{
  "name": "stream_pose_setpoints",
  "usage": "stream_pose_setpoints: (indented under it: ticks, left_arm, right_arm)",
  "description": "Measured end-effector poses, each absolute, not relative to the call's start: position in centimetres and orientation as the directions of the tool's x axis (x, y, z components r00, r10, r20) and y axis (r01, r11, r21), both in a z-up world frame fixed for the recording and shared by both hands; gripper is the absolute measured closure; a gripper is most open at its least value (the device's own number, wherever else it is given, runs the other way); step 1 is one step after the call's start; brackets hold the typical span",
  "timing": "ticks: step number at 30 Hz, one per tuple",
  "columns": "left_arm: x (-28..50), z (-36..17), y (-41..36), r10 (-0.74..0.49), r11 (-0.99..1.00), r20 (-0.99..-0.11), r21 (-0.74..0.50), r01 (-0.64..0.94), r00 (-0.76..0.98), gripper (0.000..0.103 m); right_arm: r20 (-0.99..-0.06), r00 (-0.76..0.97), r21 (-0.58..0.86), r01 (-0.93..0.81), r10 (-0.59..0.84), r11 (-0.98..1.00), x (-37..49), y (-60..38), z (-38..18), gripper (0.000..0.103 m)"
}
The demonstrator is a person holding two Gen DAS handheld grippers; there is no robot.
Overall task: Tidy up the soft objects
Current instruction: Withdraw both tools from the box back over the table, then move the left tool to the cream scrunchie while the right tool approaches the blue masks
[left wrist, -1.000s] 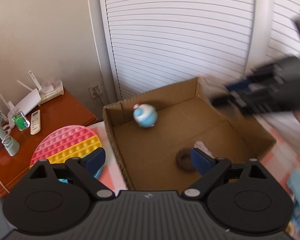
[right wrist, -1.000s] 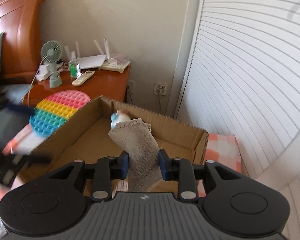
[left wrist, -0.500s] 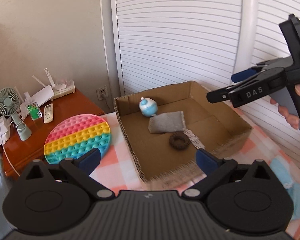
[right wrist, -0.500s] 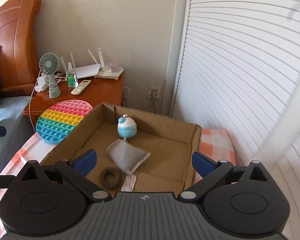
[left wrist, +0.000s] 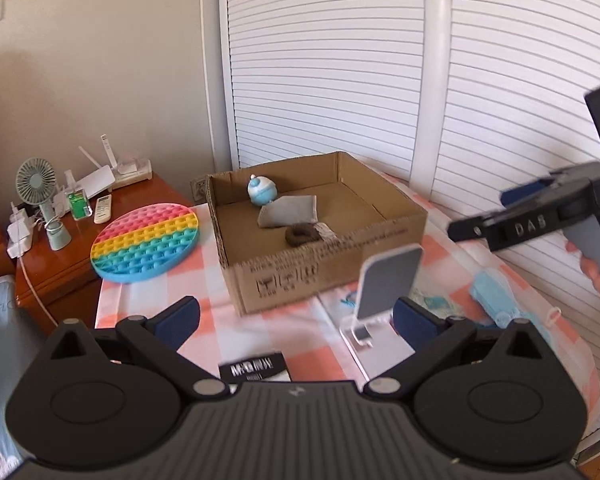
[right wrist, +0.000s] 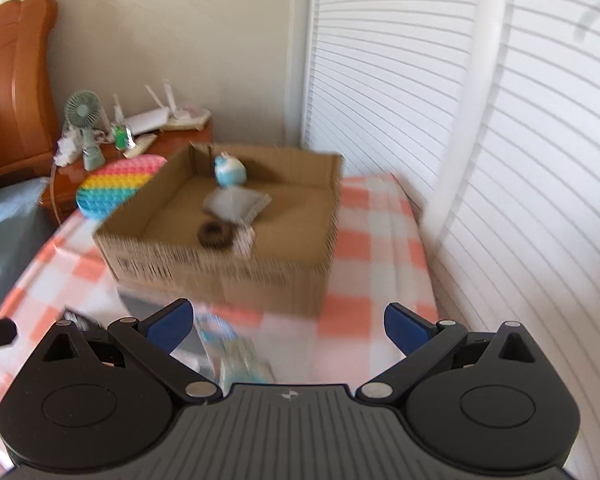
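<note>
A: Where are the soft objects kept?

B: A grey pouch [left wrist: 289, 216], a brown hair ring [left wrist: 300, 235] and a round blue toy [left wrist: 262, 190] are seen inside the cardboard box [left wrist: 324, 268], near its far left corner, on the checked worktop [left wrist: 260, 320].

A: And outside it?

B: A pale blue soft item [left wrist: 494, 298] is seen right of the box, a rainbow pop mat [left wrist: 146, 242] to its left.

A: The fingers?

B: On the left gripper [left wrist: 296, 314] and the right gripper [right wrist: 288, 322] they are spread wide, with nothing held.

A: How should the next pick be done?

B: The blue item would best be approached low, pinched mid-body, and the phone stand [left wrist: 384, 292] avoided.
</note>
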State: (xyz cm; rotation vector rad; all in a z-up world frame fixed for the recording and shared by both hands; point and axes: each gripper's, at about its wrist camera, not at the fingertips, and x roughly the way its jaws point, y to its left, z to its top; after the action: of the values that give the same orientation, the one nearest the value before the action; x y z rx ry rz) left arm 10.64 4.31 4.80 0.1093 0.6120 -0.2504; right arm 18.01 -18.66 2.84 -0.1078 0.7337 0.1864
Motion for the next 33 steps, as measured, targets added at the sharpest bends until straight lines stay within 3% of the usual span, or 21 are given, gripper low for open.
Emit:
stream_pose_setpoints:
  ticks: [17, 33]
  left_arm:
    - [6.6, -0.4, -0.7, -0.285, 0.926, -0.649, 0.004, 0.378, 0.705, 0.001]
    - [7.7, -1.6, -3.7, -0.331, 0.889, -0.679, 0.007, 0.457, 0.655, 0.001]
  right_arm:
    - [-0.726, 0.687, -0.029, -0.005, -0.017, 1.0, 8.1, -22.0, -5.3, 0.0]
    - [-0.784, 0.621, -0.019, -0.022, -0.001, 1.0, 7.8, -23.8, -7.9, 0.0]
